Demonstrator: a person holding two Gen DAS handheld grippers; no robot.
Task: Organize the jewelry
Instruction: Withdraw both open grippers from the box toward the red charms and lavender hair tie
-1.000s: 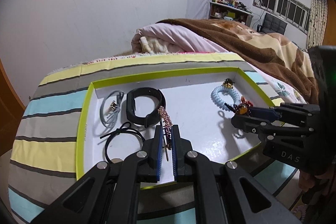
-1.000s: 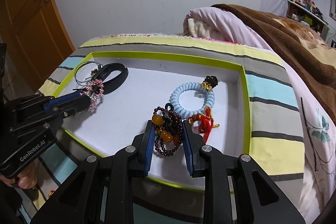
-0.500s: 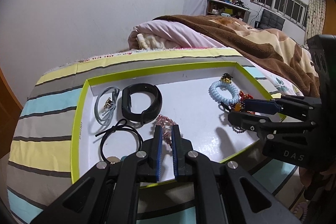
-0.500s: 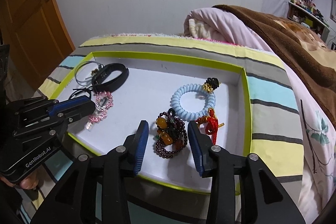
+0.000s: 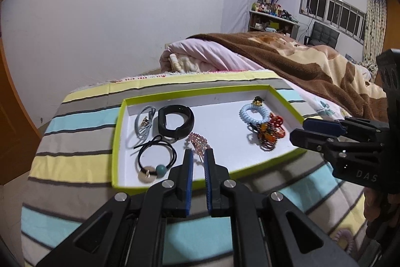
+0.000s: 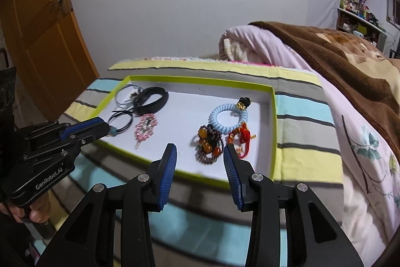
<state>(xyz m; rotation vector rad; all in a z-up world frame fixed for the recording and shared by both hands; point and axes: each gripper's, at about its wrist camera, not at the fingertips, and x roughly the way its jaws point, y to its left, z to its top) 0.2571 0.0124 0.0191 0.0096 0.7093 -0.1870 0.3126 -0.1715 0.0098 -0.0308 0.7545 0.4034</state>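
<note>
Above the near edge of the lime-rimmed tray (image 6: pixel 273 116), the right gripper (image 6: pixel 200 154) stands with its ribbed blue fingers (image 6: pixel 168 175) spread wide and empty; its jaws have just been opening, and the dark garnet bead bracelet (image 6: pixel 211 145) with amber beads lies on the white tray floor beyond them, untouched. The left gripper (image 5: pixel 198 154) holds its fingers a narrow gap apart (nothing pinched), with the pink beaded chain piece (image 5: pixel 198 143) lying in the tray just past the tips.

The tray is a shallow rectangular cardboard lid resting on a striped cloth (image 5: pixel 82 126) over the bed. Inside, at the left: a glossy black band (image 5: pixel 176 121), a grey cord loop (image 5: pixel 143 126), and a thin black elastic (image 5: pixel 156 157) with a teal bead. At the right: a pale blue coiled hair tie (image 6: pixel 228 118) beside a red knotted tassel (image 6: pixel 242 139).
</note>
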